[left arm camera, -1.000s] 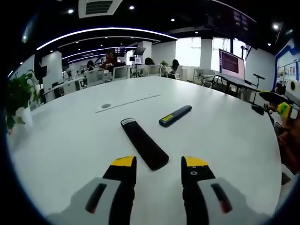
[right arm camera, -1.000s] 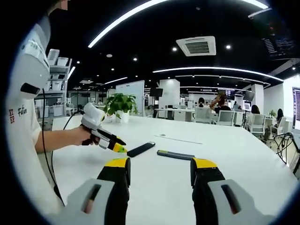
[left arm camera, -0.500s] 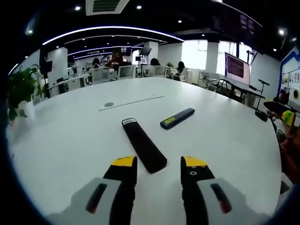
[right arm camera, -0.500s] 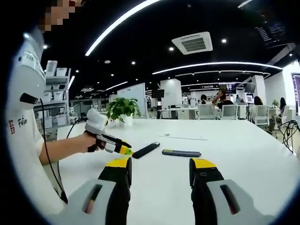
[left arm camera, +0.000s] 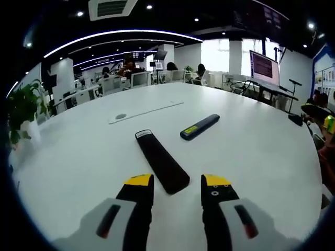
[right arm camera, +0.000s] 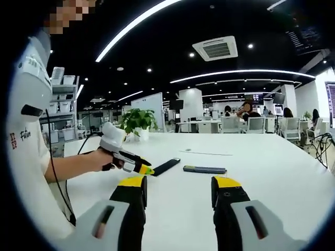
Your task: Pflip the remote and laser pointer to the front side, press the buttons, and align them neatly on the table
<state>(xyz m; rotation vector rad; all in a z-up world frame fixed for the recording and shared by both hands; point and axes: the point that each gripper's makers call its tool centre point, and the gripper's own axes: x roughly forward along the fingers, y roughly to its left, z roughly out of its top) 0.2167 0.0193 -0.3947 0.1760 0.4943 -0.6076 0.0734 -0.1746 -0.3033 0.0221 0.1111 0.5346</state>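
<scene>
A big white table (left arm camera: pixel 78 151) carries everything. A person in a white shirt (right arm camera: pixel 23 141) sits at its near edge and holds a claw in each hand.

In the left gripper view, the left claw (left arm camera: pixel 178 183) hangs low over the table with its two yellow-tipped jaws apart and nothing between them. The black remote (left arm camera: pixel 161 161) lies flat on the table just past the claw. Its near end sits between the two jaw tips but a bit ahead of them, not touching. The remote's long body runs away from the claw toward the far middle of the table. The laser pointer (left arm camera: pixel 199 126) lies farther out and to the right of the remote, well apart from the claw. It is dark with a small yellow label on top.

In the right gripper view, the right claw (right arm camera: pixel 179 184) has its jaws apart too, holding nothing. The remote and the laser pointer lie well ahead of it, side by side, with a gap between them. A green plant (right arm camera: pixel 137 120) in a white pot stands near the far edge.
</scene>
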